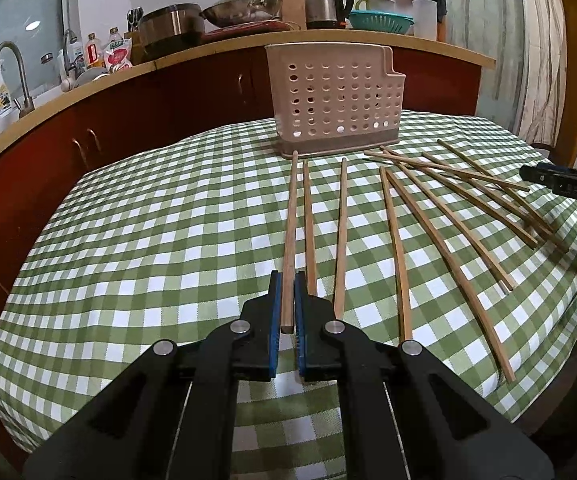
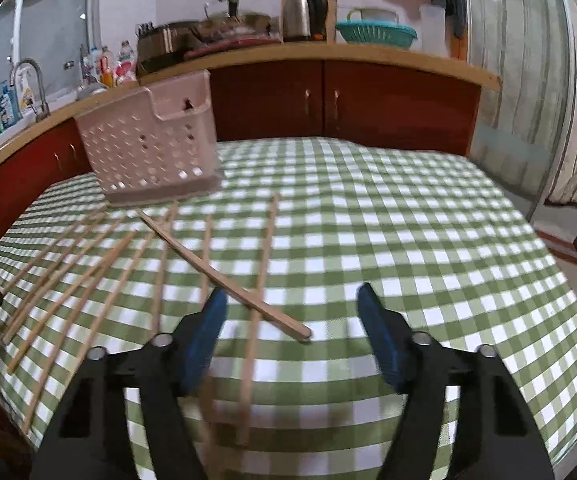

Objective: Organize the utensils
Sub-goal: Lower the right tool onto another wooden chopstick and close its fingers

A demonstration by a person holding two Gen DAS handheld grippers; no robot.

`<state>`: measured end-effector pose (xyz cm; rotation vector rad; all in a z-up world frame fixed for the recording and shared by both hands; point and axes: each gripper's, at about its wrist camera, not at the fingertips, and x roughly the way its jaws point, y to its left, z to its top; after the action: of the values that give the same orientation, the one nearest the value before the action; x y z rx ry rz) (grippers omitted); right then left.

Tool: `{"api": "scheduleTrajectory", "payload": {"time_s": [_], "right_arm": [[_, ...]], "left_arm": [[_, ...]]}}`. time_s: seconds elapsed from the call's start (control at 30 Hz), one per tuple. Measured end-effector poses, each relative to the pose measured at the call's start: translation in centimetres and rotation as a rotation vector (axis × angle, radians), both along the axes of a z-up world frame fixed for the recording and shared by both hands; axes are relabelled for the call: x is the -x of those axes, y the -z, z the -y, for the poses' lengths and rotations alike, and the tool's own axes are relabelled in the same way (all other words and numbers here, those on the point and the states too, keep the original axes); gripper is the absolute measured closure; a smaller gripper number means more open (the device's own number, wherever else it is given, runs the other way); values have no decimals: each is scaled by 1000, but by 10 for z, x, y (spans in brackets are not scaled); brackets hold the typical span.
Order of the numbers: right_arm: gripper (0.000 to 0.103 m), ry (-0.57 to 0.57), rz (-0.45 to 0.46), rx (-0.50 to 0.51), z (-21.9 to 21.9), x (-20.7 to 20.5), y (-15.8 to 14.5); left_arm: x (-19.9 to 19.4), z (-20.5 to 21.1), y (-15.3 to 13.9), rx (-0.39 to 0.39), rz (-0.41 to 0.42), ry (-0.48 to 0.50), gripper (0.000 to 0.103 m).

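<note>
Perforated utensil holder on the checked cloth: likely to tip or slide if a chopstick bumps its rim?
The utensil holder looks like thin, hole-riddled plastic, so probably light. It stands tall on a narrow base, so a rim knock may tip it. The cloth probably limits sliding.

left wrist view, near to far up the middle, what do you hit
left claw shut on a chopstick → green checked tablecloth → perforated utensil holder → red cabinets → wooden counter edge → kettle
</note>
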<state>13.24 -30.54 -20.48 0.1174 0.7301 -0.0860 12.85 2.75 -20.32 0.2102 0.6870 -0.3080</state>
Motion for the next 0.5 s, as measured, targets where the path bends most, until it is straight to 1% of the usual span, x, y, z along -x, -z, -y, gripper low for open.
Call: {"api": "scheduleTrajectory", "payload": {"time_s": [0.13,0.2,0.27,0.3,0.33,0.5], "right_arm": [[52,-13,-36,-3,3,-4,10],[55,-28,-50,1,1,-5,14],[61,-43,-49,-3,0,-6,15],[67,-48,-50,-6,0,-6,15],[74,-54,-51,-9,1,-5,15],[85,-76,-72,-4,-2,-4,18]], "left_arm": [[-2,0,1,3,-2,-8,96],[-2,0,1,2,-3,-9,96],[-2,0,1,1,0,-9,96],[-2,0,1,-1,1,-12,96],[-2,0,1,-1,2,-15,96],[-1,-1,2,-5,9,-21,96]]}}
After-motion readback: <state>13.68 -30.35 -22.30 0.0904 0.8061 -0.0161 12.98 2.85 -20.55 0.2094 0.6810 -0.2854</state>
